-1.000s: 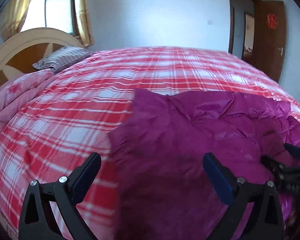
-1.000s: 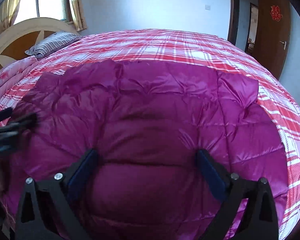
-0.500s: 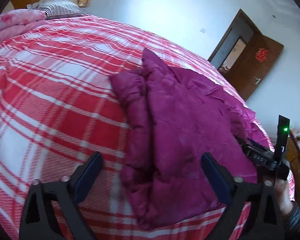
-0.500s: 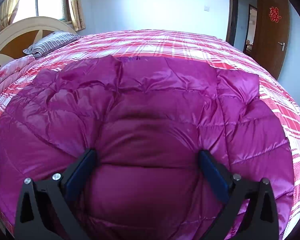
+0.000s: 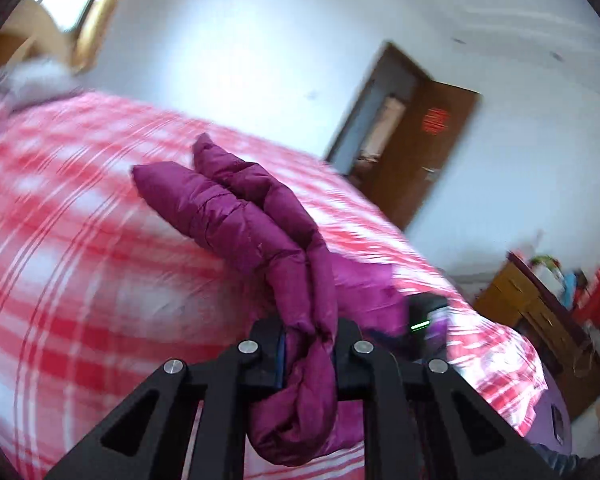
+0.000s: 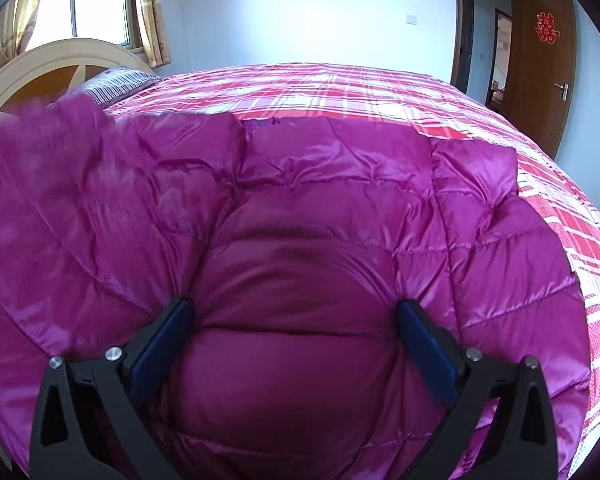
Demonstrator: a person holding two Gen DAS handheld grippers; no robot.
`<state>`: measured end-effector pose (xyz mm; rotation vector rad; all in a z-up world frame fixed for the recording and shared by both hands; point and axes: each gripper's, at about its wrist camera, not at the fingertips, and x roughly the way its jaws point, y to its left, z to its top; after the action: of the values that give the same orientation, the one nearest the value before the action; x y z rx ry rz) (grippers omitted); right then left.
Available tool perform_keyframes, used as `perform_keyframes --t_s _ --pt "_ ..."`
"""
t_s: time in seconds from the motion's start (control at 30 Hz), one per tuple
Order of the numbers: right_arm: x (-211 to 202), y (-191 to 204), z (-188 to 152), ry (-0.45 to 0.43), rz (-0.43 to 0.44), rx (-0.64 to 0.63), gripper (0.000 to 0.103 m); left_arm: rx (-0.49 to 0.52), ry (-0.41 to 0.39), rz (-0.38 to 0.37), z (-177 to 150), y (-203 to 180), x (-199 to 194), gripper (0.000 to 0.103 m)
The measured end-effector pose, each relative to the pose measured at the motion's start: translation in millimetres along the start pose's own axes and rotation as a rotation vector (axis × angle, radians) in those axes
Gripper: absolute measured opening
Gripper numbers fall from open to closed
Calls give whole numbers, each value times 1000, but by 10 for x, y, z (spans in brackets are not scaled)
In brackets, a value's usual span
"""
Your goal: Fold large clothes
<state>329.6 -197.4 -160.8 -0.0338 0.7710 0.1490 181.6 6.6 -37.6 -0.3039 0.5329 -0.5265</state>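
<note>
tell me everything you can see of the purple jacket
The purple jacket is a glossy magenta quilted puffer with stitched padded panels and small lettering at its far edge. Most of it lies spread on the red plaid bed cover. The right gripper stands open, its fingers pressing into the padding. The left gripper is shut on a bunched edge, lifting a puffy, sleeve-like length off the bed.

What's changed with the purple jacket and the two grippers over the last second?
The left gripper swung in and shut on the jacket's left edge, bunching and lifting it. The right gripper stayed open, pressed on the jacket's middle; the bed is unchanged.
</note>
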Motion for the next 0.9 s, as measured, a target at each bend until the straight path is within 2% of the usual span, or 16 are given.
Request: perform_keyframes --t_s 0.2,0.3,0.4,0.53,0.6,0.67,0.73,0.8,0.83,0.87,0.9 --pt "-35 -101 13 3 46 28 102 221 33 -48 73 -845 482 15" --pt "-210 -257 -11 -4 56 47 99 255 58 -81 34 -1021 720 15" --pt "-540 -611 -60 -46 57 115 99 309 89 -91 -134 -1221 965 15" --pt "-990 -1319 -39 -160 -21 263 98 396 149 -92 -469 -1488 1323 15" --pt "-1205 -1696 45 -232 13 363 92 464 174 -78 -680 -1612 1498 15" --pt "-1322 -1845 178 -270 88 380 91 517 193 -61 -846 -1676 1627 15" --pt "-1282 -1838 406 -236 227 328 88 553 195 -49 -952 -1703 1694 15" --pt "-1146 -1776 575 -192 299 286 86 587 184 -41 -995 -1741 1679 16" --pt "-1046 -1732 638 -153 314 267 81 595 180 -37 -1004 -1754 1642 16" --pt "-862 -1691 713 -85 334 249 74 599 176 -30 -960 -1735 1566 17" --pt "-728 -1668 743 -41 344 242 54 608 174 -25 -936 -1752 1487 19"
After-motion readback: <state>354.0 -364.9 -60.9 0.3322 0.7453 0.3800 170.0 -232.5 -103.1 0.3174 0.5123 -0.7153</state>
